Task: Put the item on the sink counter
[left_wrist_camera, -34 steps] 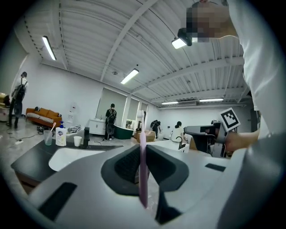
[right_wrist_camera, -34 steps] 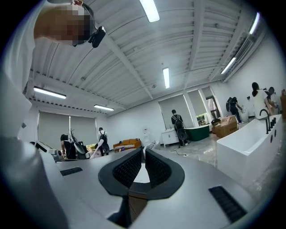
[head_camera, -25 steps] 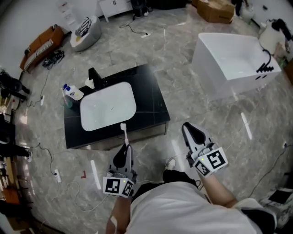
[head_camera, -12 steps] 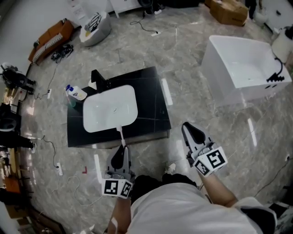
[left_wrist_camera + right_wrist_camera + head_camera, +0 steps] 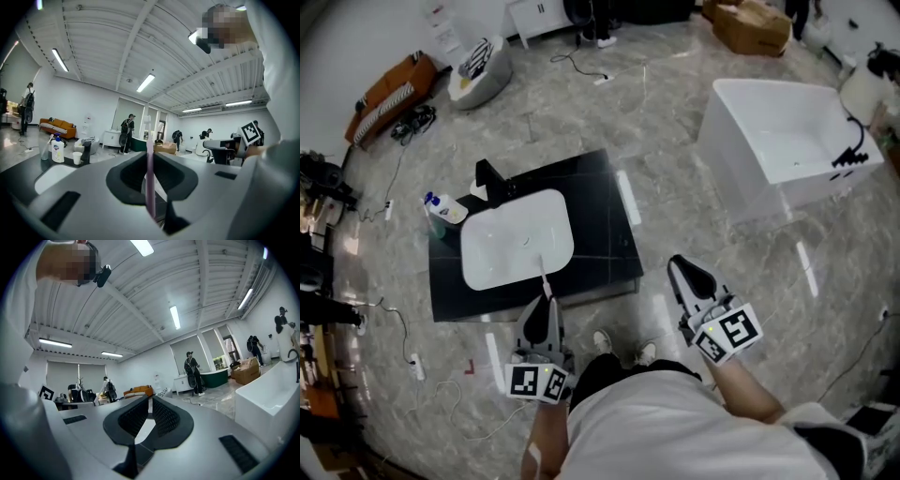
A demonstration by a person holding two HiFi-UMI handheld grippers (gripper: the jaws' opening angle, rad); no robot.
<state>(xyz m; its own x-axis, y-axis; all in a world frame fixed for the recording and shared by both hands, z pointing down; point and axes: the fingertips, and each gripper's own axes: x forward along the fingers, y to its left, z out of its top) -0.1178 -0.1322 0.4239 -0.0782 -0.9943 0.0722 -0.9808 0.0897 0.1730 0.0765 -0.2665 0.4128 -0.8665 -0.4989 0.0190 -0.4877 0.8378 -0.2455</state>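
My left gripper (image 5: 543, 309) is shut on a toothbrush (image 5: 543, 277) with a pale pink handle. The brush sticks out ahead of the jaws, and its head lies over the front rim of the white basin (image 5: 516, 239). The basin is set in the black sink counter (image 5: 609, 234). In the left gripper view the toothbrush (image 5: 150, 178) stands upright between the jaws of the left gripper (image 5: 150, 206). My right gripper (image 5: 689, 275) hangs to the right of the counter, over the floor. In its own view the right gripper (image 5: 150, 404) is shut on nothing.
On the counter's far left stand a black faucet (image 5: 492, 176), a soap bottle (image 5: 437, 202) and a white cup (image 5: 77, 158). A white tub (image 5: 778, 141) sits on the marble floor at the right. Cables, a sofa and boxes lie farther off. Several people stand in the background.
The person has stepped nearer the counter. The left gripper has carried the toothbrush forward, from the counter's front edge to over the basin's rim. The right gripper has kept its place.
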